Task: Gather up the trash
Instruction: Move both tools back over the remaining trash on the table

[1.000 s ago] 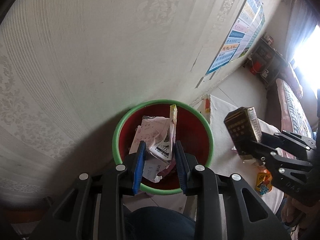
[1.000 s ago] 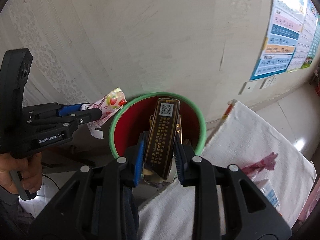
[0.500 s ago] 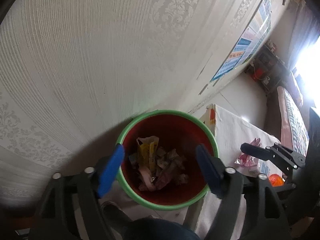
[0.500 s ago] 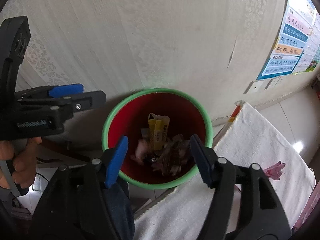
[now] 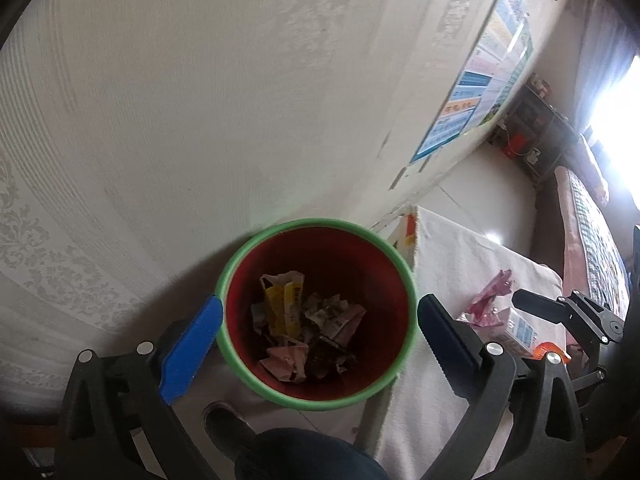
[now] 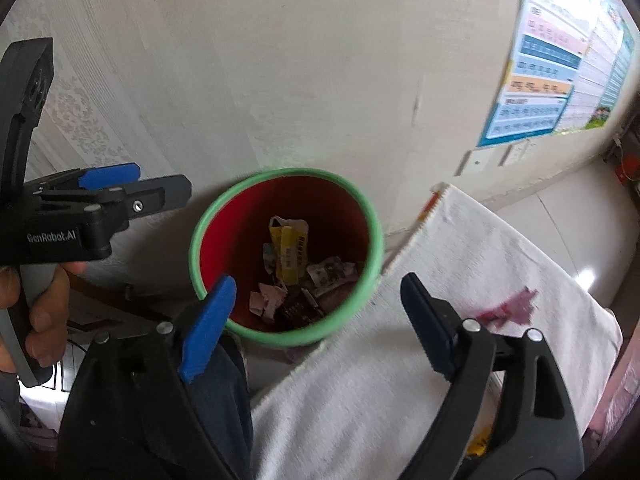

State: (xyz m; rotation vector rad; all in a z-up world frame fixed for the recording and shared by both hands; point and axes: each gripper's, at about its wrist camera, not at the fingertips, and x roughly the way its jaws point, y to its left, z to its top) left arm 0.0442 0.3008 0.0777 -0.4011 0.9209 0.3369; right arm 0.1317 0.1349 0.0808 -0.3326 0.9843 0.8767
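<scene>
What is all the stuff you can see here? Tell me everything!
bin: one, red inside, green rim, on the floor by the wall.
trash: a heap, yellow, pink and white, in the bin.
white cloth: one, over the table beside the bin.
pink wrapper: one, on the cloth.
small carton: one, white and blue, on the cloth.
poster: one, many-coloured, on the wall.
left claw: black, blue pads, open, empty.
right claw: same, open, empty.
hand: one, holding the left claw's handle.
</scene>
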